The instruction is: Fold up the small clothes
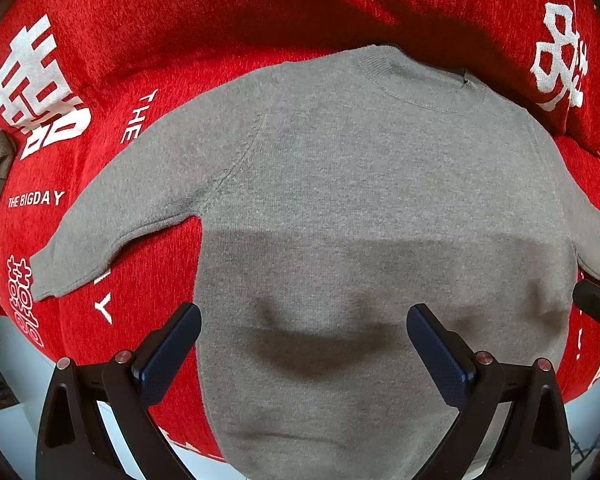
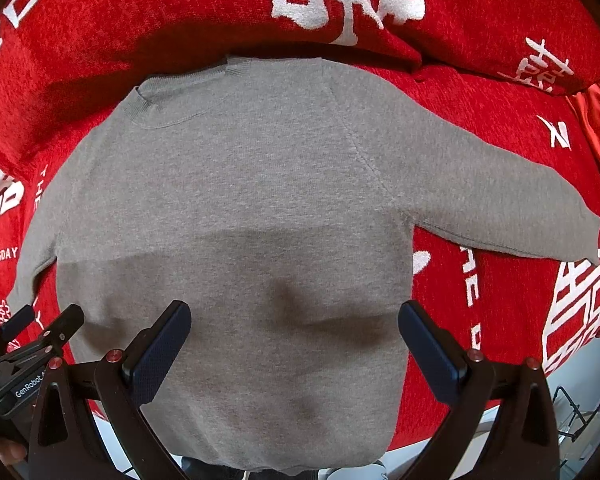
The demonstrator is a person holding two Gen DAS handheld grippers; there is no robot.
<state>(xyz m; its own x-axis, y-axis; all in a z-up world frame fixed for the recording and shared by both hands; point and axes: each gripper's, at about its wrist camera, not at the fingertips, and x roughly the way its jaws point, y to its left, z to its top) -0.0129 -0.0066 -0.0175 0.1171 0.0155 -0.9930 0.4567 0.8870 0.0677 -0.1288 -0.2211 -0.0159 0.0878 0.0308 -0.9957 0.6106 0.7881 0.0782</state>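
Note:
A small grey knitted sweater [image 1: 360,200] lies flat, face up, on a red cover, collar at the far side, both sleeves spread out. It also shows in the right wrist view [image 2: 240,200]. My left gripper [image 1: 304,336] is open and empty above the sweater's lower left part. My right gripper [image 2: 294,332] is open and empty above the lower right part. The left sleeve [image 1: 120,224] points left, the right sleeve [image 2: 492,196] points right. The left gripper also shows at the left of the right wrist view [image 2: 40,324]. The hem hangs near the front edge.
The red cover [image 1: 140,40] with white characters and "THE BIGDAY" lettering spreads under the sweater and rises into a raised fold behind it [image 2: 480,20]. A pale floor [image 1: 12,420] shows beyond the front edge. The other gripper's tip [image 1: 596,304] shows at the right.

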